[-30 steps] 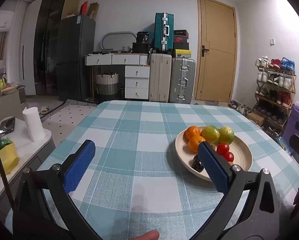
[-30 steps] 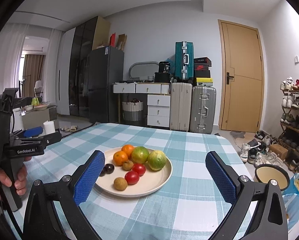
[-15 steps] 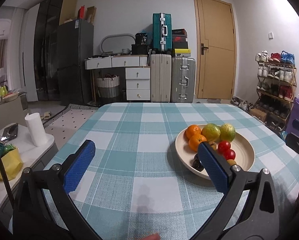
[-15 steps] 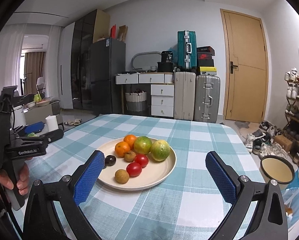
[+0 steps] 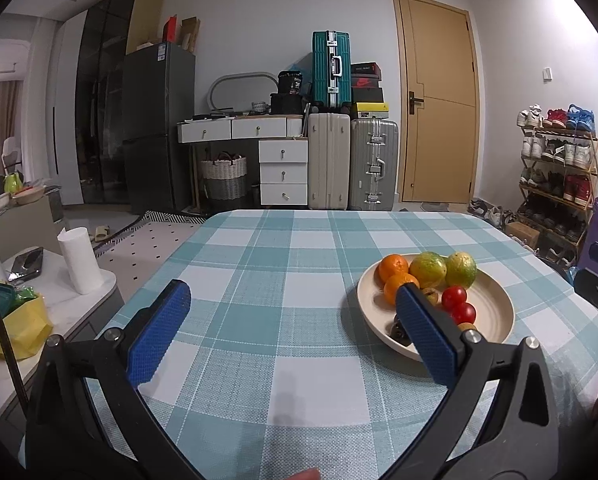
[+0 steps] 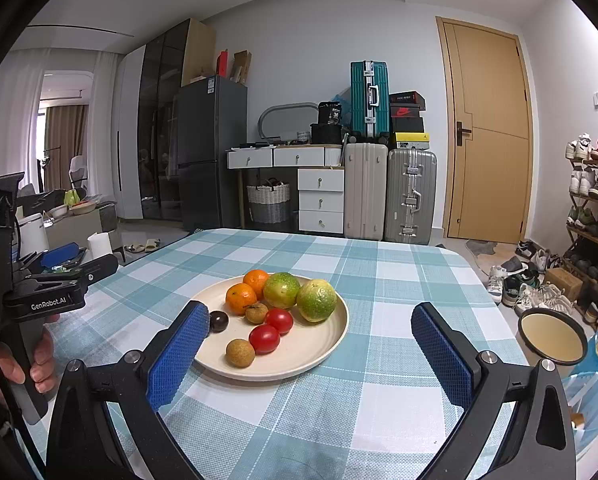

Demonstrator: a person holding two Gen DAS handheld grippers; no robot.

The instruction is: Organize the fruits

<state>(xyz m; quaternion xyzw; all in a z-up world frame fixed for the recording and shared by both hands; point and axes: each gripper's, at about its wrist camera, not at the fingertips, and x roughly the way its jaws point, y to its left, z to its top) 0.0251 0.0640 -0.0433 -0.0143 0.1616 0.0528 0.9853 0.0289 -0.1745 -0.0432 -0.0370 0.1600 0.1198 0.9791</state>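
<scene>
Left gripper (image 5: 291, 328): fingers wide apart, holding nothing, above the checked table (image 5: 259, 280)
Right gripper (image 6: 319, 344): wide, holding nothing
Fruits (image 6: 277, 304): on cream plate (image 6: 323, 344) mid-table
Nearby: small bowl (image 6: 553, 338) beyond the table's right edge

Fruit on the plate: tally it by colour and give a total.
Orange: 2
Green: 2
Red: 2
Brown: 2
Dark purple: 1
Total: 9

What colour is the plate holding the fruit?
The plate is plain cream, with no pattern. The right wrist view shows it best.
</scene>
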